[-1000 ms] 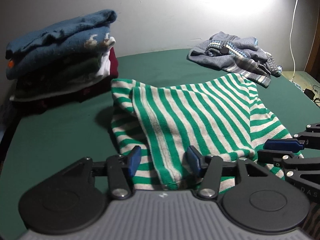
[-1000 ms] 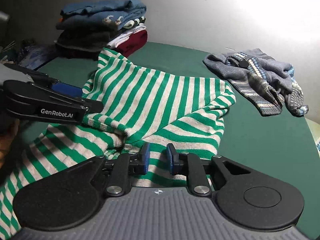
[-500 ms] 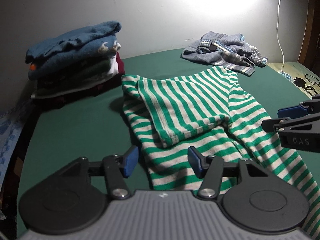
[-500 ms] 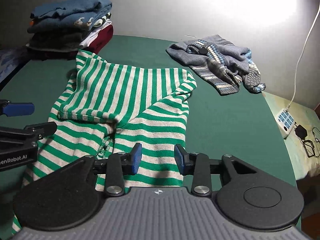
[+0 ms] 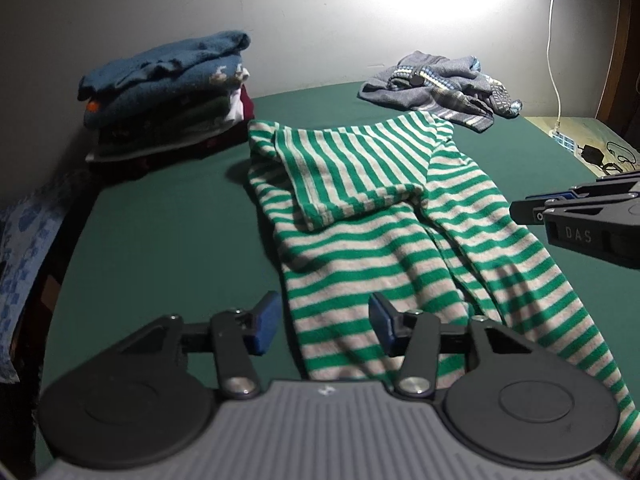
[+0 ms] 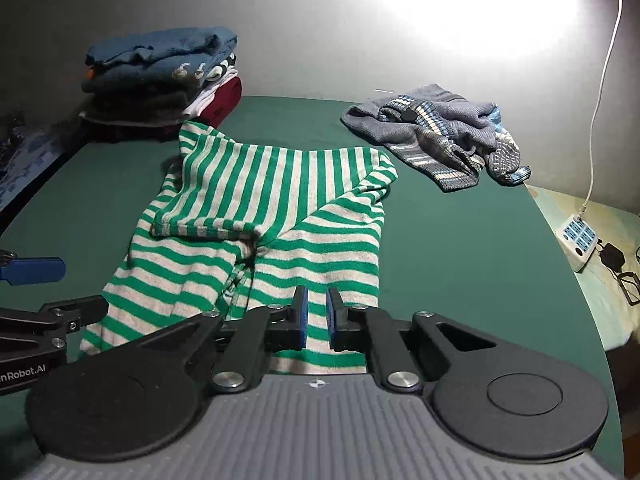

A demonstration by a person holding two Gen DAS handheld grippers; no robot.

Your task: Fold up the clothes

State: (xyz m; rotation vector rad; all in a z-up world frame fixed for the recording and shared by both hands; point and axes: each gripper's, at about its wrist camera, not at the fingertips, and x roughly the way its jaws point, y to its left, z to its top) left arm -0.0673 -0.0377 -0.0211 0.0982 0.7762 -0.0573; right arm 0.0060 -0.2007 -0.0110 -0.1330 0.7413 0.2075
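1. The striped shirt lies spread on the green worktop, its far part folded over toward the near hem.
2. Left tongs stand wide apart above the shirt's near edge, gripping nothing.
3. Right tongs are nearly closed (a narrow gap shows), with no cloth between the pads.
4. A stack of folded clothes sits at the far left; a crumpled grey garment lies far right.
5. A power strip sits beyond the worktop's right edge.
6. The shirt's near hem is hidden behind both tool bodies.
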